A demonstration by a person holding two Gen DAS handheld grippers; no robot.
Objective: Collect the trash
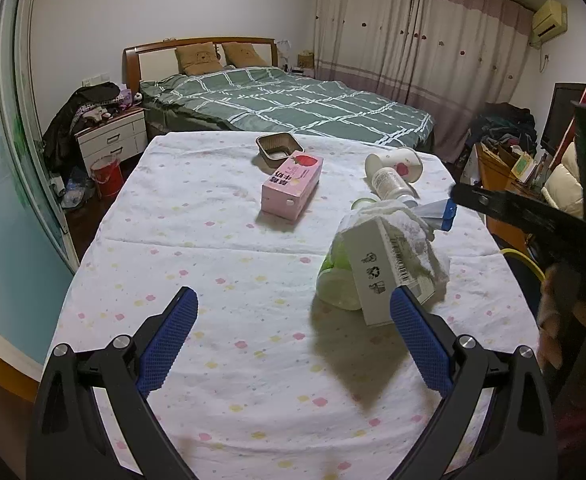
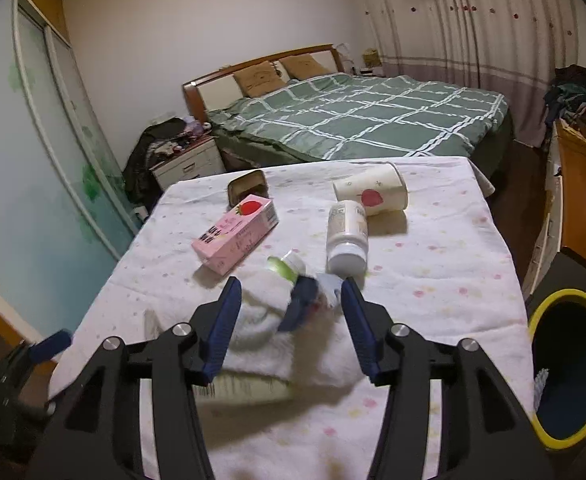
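Trash lies on a table with a white dotted cloth (image 1: 213,272). A pink strawberry milk carton (image 1: 292,185) (image 2: 235,237), a brown foil tray (image 1: 278,150) (image 2: 248,188), a white strawberry cup (image 1: 397,165) (image 2: 372,193) and a white bottle (image 1: 391,185) (image 2: 347,238) lie there. A white box (image 1: 377,268), a crumpled white tissue (image 1: 413,232) (image 2: 261,340) and a green container (image 1: 333,276) (image 2: 283,266) form a heap. My left gripper (image 1: 293,312) is open and empty, left of the heap. My right gripper (image 2: 291,304) is open around a blue-and-white wrapper (image 2: 307,300) on the heap.
A yellow-rimmed dark bin (image 2: 569,364) stands right of the table. A green bed (image 1: 285,100) lies behind. A white nightstand (image 1: 111,138) and a red bucket (image 1: 107,176) stand at the left, a wooden desk (image 2: 581,184) at the right.
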